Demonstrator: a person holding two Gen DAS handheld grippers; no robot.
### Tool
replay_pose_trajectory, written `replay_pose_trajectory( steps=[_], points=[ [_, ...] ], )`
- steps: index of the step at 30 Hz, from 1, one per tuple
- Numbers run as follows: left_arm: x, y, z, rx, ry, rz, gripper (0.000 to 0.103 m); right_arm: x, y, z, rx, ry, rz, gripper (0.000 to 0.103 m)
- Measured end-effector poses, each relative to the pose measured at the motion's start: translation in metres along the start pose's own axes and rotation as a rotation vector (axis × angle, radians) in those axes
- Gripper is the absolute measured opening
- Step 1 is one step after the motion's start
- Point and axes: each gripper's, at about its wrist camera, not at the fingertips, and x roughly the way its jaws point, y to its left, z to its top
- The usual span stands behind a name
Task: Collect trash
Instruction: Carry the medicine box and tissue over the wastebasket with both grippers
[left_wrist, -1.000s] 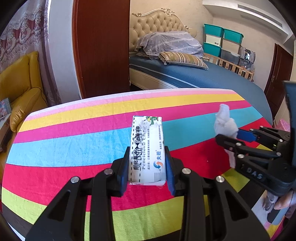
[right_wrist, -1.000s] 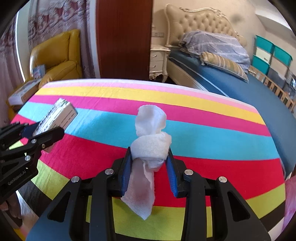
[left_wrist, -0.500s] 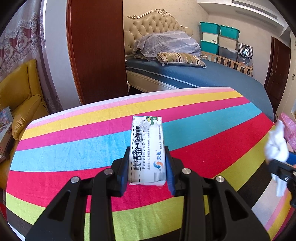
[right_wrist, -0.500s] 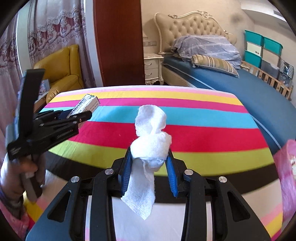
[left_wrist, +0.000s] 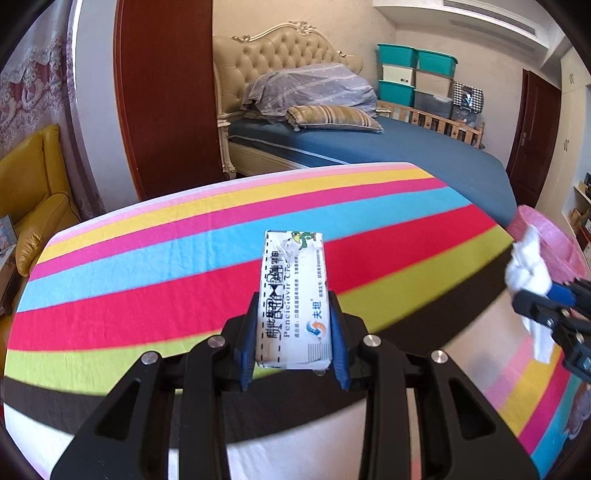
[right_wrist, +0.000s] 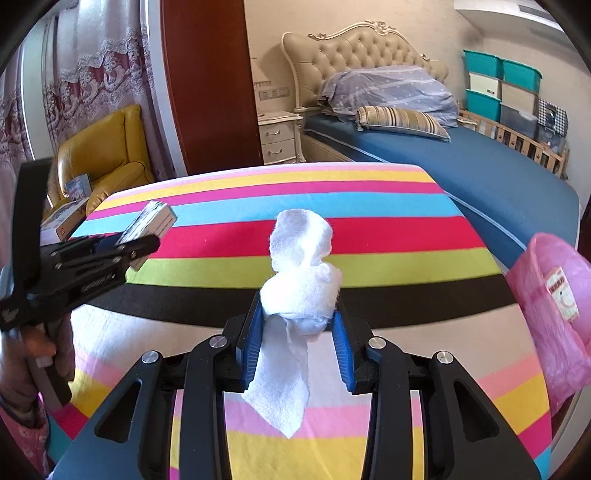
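Observation:
My left gripper (left_wrist: 293, 332) is shut on a white medicine box (left_wrist: 293, 295) with blue print, held up over the near edge of the striped table (left_wrist: 147, 280). My right gripper (right_wrist: 299, 325) is shut on a crumpled white tissue (right_wrist: 299, 280), whose tail hangs down between the jaws. In the right wrist view the left gripper (right_wrist: 140, 247) with its box (right_wrist: 151, 221) shows at the left, held by a hand (right_wrist: 33, 354). The left wrist view shows the tissue (left_wrist: 526, 266) at the right edge. A pink plastic trash bag (right_wrist: 554, 295) hangs at the table's right end.
A striped cloth covers the table and drapes over its near edge (right_wrist: 258, 435). Behind stands a bed (right_wrist: 480, 173) with pillows, a wooden door panel (right_wrist: 210, 85), a nightstand (right_wrist: 279, 136), a yellow armchair (right_wrist: 107, 155) with boxes and stacked teal bins (right_wrist: 498, 85).
Both grippers have drawn back from over the table toward its near edge and shifted right. The right one now sits close to the pink bag. Both grips are unchanged.

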Motion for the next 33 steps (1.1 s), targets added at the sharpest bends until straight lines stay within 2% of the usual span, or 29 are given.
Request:
replay_pose_trajectory(
  steps=[13,22,33],
  points=[
    [-0.047,-0.06,-0.042,0.059,-0.042,-0.048,0.033,-0.037,-0.016,-0.028,-0.046,-0.044,0.002,0.034],
    [-0.062,-0.102,-0.051,0.122,-0.039,-0.117,0.033,-0.066,-0.039,-0.047,-0.046,-0.075,-0.004,0.034],
    [-0.06,-0.166,-0.052,0.241,-0.024,-0.216,0.033,-0.094,-0.101,-0.062,0.049,-0.113,-0.074,0.034]
  ],
)
